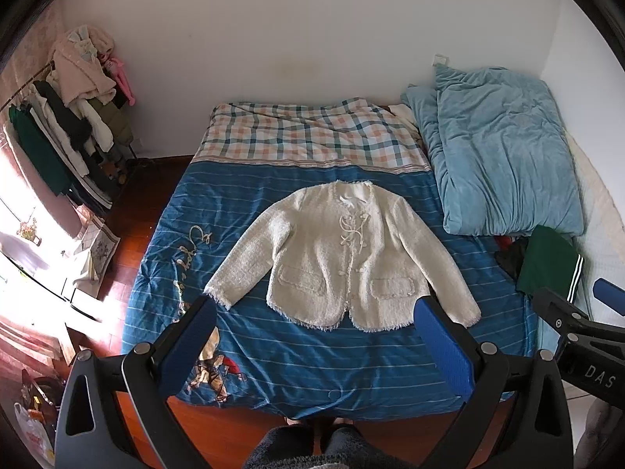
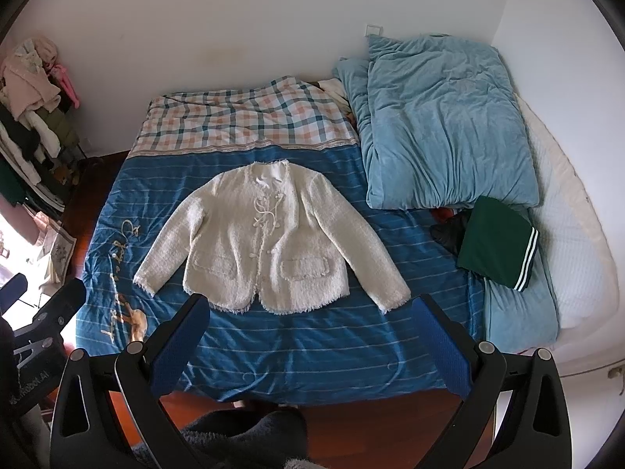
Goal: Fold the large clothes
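A cream tweed jacket [image 1: 343, 252] [image 2: 269, 238] lies flat, front up and buttoned, on the blue striped bedcover [image 1: 312, 355] [image 2: 312, 336], both sleeves spread outward. My left gripper [image 1: 316, 316] is held above the near edge of the bed, open, with nothing between its blue pads. My right gripper [image 2: 312, 312] hangs likewise over the near edge, open and empty. The right gripper's body also shows in the left wrist view at the right edge [image 1: 578, 324], and the left one appears at the left edge of the right wrist view [image 2: 43, 312]. Neither touches the jacket.
A folded green garment [image 1: 547, 264] [image 2: 496, 242] with white stripes lies at the bed's right, beside a light blue duvet [image 1: 504, 156] [image 2: 445, 125]. A checked blanket [image 1: 308, 133] covers the far end. A clothes rack [image 1: 74, 117] stands left. A person's dark-clad legs [image 1: 312, 449] are below.
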Motion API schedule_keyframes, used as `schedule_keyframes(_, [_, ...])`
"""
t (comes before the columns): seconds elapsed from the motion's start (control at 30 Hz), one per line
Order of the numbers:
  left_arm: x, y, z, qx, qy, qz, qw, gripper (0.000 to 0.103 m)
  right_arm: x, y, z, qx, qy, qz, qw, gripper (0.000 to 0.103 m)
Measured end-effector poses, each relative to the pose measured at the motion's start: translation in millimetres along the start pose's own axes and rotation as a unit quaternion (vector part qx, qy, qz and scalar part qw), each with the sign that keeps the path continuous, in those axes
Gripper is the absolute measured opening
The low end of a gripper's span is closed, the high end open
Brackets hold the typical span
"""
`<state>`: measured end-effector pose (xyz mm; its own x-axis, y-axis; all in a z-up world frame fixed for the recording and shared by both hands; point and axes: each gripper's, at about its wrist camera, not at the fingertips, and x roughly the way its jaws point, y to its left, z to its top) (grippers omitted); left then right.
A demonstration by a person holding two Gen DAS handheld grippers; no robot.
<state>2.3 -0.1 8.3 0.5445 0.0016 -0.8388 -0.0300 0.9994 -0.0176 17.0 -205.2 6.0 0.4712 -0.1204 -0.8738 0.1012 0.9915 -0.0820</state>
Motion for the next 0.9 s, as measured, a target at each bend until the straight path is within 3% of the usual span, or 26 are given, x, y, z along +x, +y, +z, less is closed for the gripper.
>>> schedule_keyframes(0.9, [-2.5, -8.2, 5.9, 0.004, -0.005, 0.000, 1.0000, 0.103, -14.1, 1.7, 15.8, -0.002, -0.004, 0.004, 1.000, 0.103])
